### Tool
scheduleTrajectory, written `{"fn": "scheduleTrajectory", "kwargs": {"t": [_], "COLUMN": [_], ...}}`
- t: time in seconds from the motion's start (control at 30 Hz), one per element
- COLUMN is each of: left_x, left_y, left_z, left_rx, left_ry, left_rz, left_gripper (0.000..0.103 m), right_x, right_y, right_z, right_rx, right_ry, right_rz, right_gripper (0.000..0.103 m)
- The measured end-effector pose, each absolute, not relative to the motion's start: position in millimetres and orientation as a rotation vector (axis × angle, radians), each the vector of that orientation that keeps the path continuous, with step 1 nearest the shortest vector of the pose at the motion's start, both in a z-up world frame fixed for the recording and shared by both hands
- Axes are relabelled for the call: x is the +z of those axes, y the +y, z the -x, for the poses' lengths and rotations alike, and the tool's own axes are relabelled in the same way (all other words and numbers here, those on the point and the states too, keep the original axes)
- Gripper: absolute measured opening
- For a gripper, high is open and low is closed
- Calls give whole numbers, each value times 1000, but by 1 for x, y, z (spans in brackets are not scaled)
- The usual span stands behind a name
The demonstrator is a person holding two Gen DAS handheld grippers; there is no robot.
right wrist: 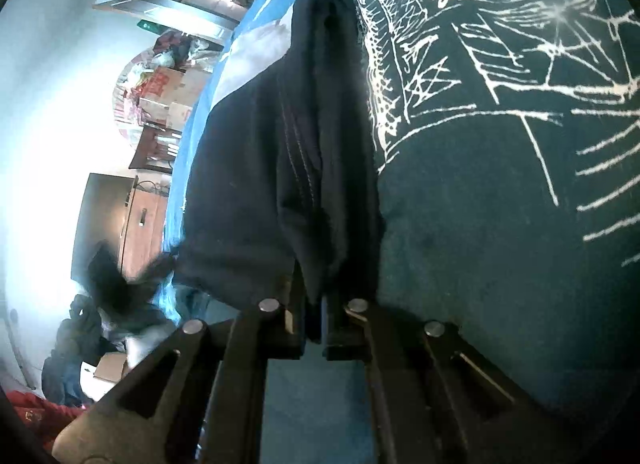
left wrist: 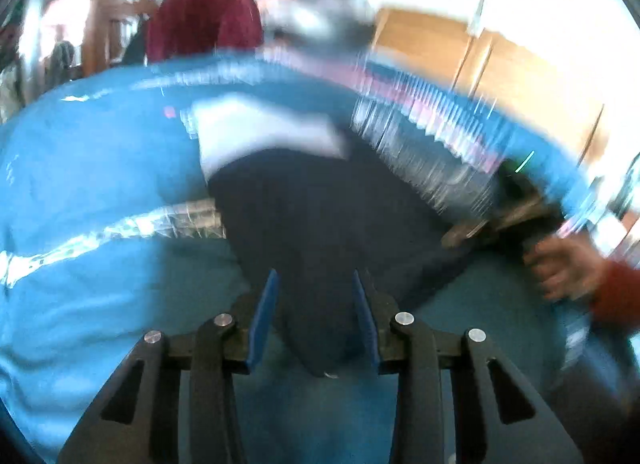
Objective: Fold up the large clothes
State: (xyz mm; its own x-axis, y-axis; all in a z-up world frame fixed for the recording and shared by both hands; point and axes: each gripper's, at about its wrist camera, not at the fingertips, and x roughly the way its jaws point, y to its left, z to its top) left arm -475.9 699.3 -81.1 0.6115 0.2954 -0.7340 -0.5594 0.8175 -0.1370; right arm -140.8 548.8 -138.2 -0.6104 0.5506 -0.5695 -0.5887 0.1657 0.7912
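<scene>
Clearly mid-fold, nowhere near done. Left wrist view, heavily motion-blurred: blue cover (left wrist: 80, 183) spread wide across the bed, banded with pale print; dark garment (left wrist: 320, 215) lying across its middle, a pale patch (left wrist: 260, 131) of something showing just above, too smeared to name. No neat rectangle anywhere, no stacked layers squared off; the cloth bunched and tapering toward the camera, so judged at an early or middle fold, with smoothing, further folds and final placing left. Left gripper (left wrist: 316, 312) with blue pads standing apart, a tongue of the dark fabric running down between them; touching or merely hanging between, impossible to say through the blur, but not clamped. Further right in the same view, a hand (left wrist: 568, 268) with a red sleeve (left wrist: 616, 292) at the bed's edge, wrapped round a dark blurred thing, likely the other tool. Right wrist view, rolled sideways: cluttered room and wooden furniture at the left edge, blue cover (right wrist: 256, 19) next, then the garment (right wrist: 280, 167) gathered into a thick vertical ridge with a stitched seam, then a dark teal cloth with white line print (right wrist: 500, 103) filling the right side. Right gripper (right wrist: 320, 328) closed tight on the ridge's lower edge, pads hidden by fabric, only a thin slit between the jaws; several layers pinched together, lifted off the bed rather than lying flat.
</scene>
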Motion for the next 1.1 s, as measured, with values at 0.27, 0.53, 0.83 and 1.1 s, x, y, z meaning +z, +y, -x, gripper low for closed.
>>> {"fn": "scheduleTrajectory", "kwargs": {"t": [0.27,0.53,0.83,1.1], "left_x": [-74,-77,-81,-95], "left_y": [711,836,786,688], "left_z": [482,390,411,488], "left_rx": [529,629,505,473], "left_ry": [730,728,753,811], "left_rz": [367,321,256,338], "left_gripper": [45,43,43,49], "right_x": [-109,-133,-134,-128], "right_y": [548,534,530,528], "right_z": [163,154,156,160], "right_rx": [1608,1619,1634,1603], "right_ry": [1365,1422,1394,1371], "right_rz": [287,102,78,117], "right_gripper": [5,3,2,3]}}
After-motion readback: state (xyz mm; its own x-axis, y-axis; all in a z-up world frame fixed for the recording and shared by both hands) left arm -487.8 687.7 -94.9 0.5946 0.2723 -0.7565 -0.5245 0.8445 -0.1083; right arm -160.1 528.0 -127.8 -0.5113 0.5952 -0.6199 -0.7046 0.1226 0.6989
